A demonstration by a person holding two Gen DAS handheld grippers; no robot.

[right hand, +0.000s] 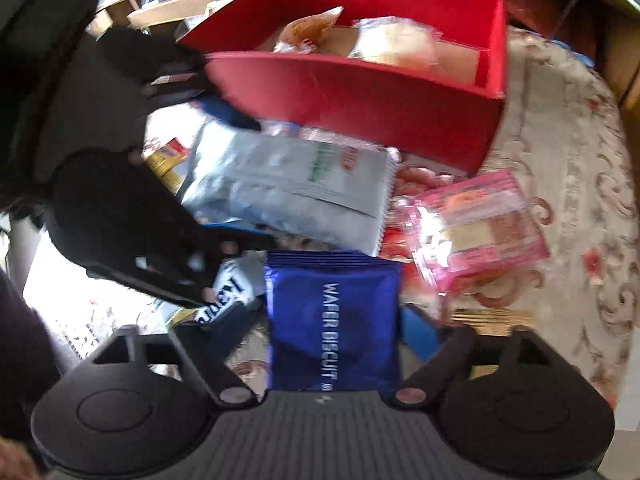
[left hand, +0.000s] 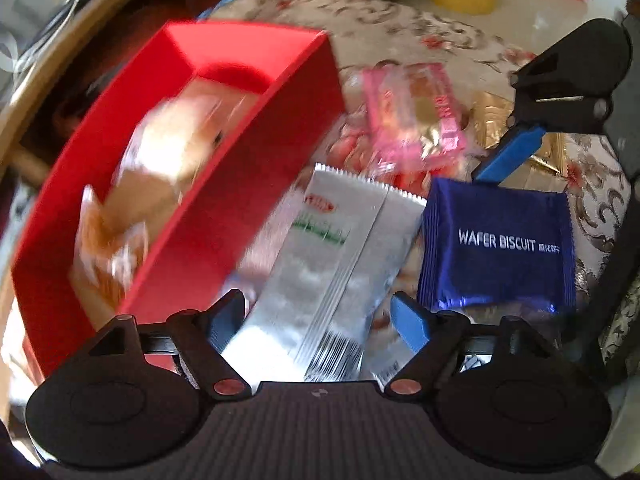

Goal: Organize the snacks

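Both grippers are seen angled steeply down over a counter [left hand: 460,36] covered with a floral cloth.

Left gripper [left hand: 316,322]: a silver foil snack packet [left hand: 320,264] lies lengthwise between its blue pads, barcode end nearest the camera. Whether the pads press on the packet cannot be told — the left pad is partly hidden behind the foil and the frame is blurred.

Right gripper [right hand: 326,330]: a blue wafer biscuit packet [right hand: 334,320] stands between its fingers, lettering running along the gripper's line. The blue pads sit close against both edges of the packet; a firm clamp cannot be confirmed through the blur.

The two packets lie side by side, the silver one next to the long wall of a red box [left hand: 248,152]. The box is divided into compartments; pale wrapped buns or pastries [right hand: 394,42] are seen in the larger one.

A pink transparent snack packet [right hand: 480,228] rests on further wrappers just beyond the blue packet, near the box's front wall. Gold wrappers [left hand: 496,120] are visible beneath it.

In the left wrist view the right gripper appears at the upper right, one blue finger [left hand: 508,156] reaching the top edge of the blue packet.
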